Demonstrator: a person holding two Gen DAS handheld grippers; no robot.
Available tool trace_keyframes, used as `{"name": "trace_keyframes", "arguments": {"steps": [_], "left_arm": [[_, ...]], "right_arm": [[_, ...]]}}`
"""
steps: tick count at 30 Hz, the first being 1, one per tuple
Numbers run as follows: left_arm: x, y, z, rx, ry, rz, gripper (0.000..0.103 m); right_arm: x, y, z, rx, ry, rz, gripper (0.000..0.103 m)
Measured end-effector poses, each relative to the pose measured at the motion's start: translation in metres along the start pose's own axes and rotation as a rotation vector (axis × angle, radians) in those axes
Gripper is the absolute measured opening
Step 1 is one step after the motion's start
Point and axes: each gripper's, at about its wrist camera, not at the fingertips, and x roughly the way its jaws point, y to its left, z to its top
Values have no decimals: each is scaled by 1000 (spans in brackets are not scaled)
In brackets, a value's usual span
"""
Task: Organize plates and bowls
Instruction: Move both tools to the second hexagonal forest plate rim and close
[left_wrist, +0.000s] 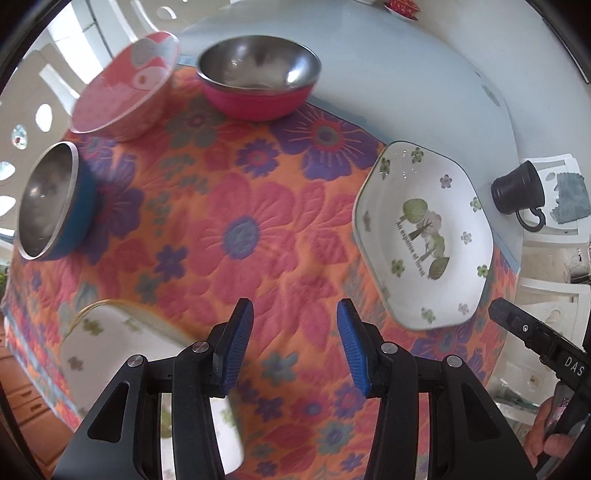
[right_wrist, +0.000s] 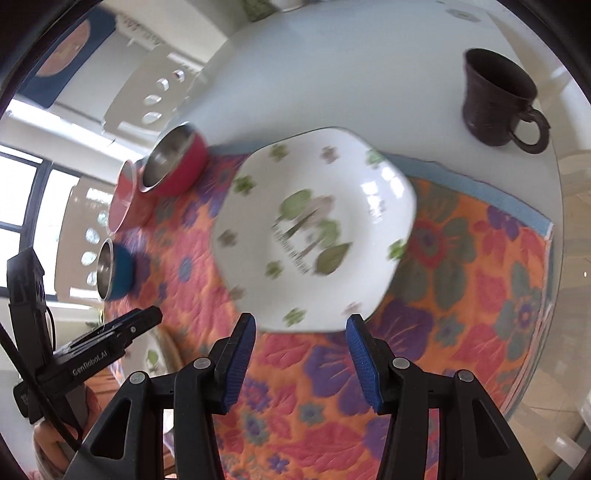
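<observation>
On the floral mat (left_wrist: 258, 229), 3 bowls along its far edge, white flowered plate (right_wrist: 314, 236) near the right edge, left gripper (left_wrist: 295, 347) and right gripper (right_wrist: 301, 363) both spread apart, holding nothing.

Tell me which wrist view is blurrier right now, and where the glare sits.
Right wrist view is blurrier: the white hexagonal plate with tree print is motion-smeared, its lettering unreadable, with window glare near its upper-right rim. Left wrist view is sharper; that lettering reads, with highlights inside the pink steel-lined bowl.
</observation>
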Motion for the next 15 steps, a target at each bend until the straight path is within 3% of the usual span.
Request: {"name": "trace_keyframes", "arguments": {"steps": [9, 15], "left_arm": [[32, -23, 17, -2, 31, -31, 45], [52, -33, 26, -22, 45, -48, 45]], "right_arm": [[23, -26, 24, 44, -33, -58, 49], [39, -37, 32, 74, -51, -49, 49]]}}
